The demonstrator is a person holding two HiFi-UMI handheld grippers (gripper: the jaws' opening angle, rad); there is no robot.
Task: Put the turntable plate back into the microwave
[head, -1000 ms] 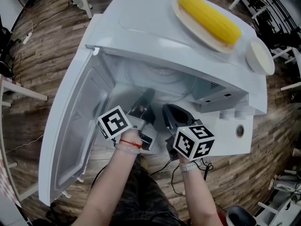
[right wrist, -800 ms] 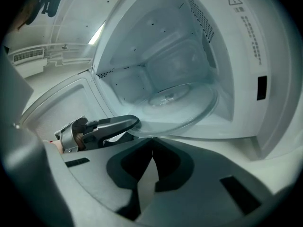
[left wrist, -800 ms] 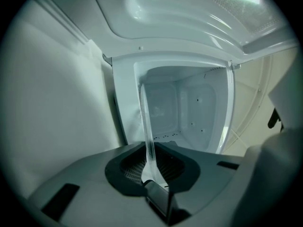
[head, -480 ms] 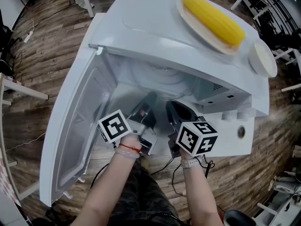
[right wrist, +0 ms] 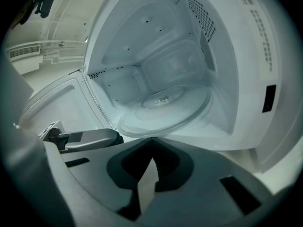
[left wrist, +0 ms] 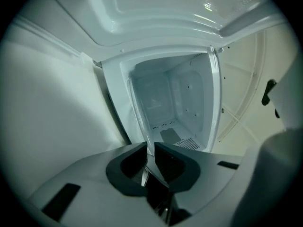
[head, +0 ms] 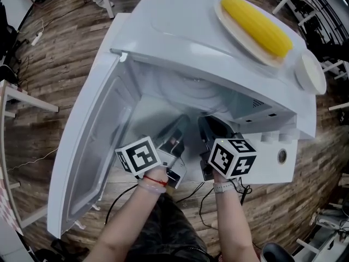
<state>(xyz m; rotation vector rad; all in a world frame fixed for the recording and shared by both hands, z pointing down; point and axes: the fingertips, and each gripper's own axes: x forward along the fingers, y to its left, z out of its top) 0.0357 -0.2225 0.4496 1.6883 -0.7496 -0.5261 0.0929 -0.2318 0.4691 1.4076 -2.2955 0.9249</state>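
You had the plate (right wrist: 163, 109) mostly inside the microwave (head: 180, 31), with its near rim pinched in your right claw (right wrist: 151, 140). Your left claw (left wrist: 150, 146) had just been opening and stood slightly spread, with nothing between. By my judgement, seating the plate and letting go remained.
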